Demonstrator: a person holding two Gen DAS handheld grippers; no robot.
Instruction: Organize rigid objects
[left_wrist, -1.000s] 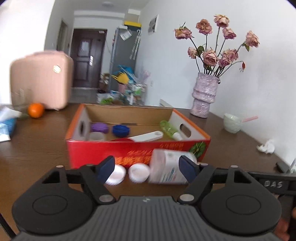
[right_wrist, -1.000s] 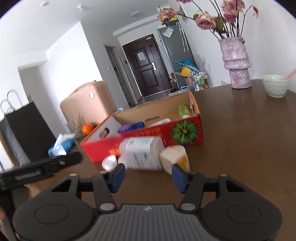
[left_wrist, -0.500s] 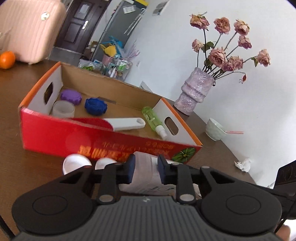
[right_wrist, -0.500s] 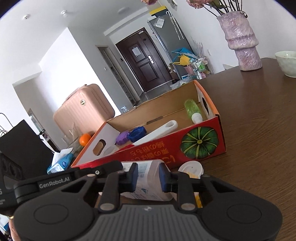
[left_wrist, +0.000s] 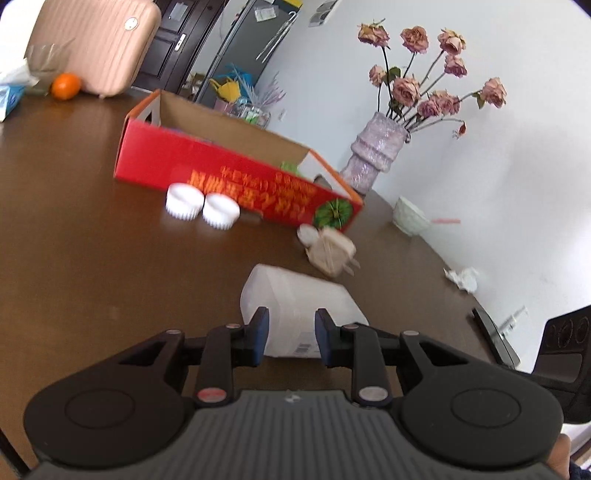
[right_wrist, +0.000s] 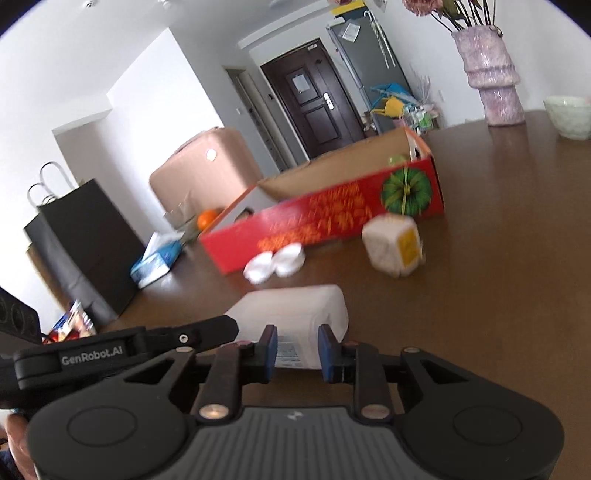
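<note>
In the left wrist view, an orange (left_wrist: 65, 86) sits at the upper left of the brown table (left_wrist: 92, 266), in front of a pink suitcase (left_wrist: 94, 44). Right of it a red box (left_wrist: 229, 177) stands open-topped across the upper middle. Two white caps (left_wrist: 201, 206) lie side by side just in front of its long wall. Further right a small beige carton (left_wrist: 330, 251) lies near the box's corner. A white jug (left_wrist: 299, 306) lies on its side at lower centre, and the left gripper (left_wrist: 290, 334) is clamped narrow on its near end, one blue pad on each side. A vase (left_wrist: 375, 151) of dried roses and a pale bowl (left_wrist: 408, 219) stand at the right.

In the right wrist view, a black bag (right_wrist: 85, 251) stands at the left, with a tissue pack (right_wrist: 157, 260) on the table beside it. The box (right_wrist: 332, 221) runs across the middle, the caps (right_wrist: 275, 262) touching before it. At lower centre the right gripper (right_wrist: 293, 349) holds the jug's (right_wrist: 295, 310) near end; its jaws are narrow and easing apart, pads against the jug. The carton (right_wrist: 395, 245) lies right of centre.
</note>
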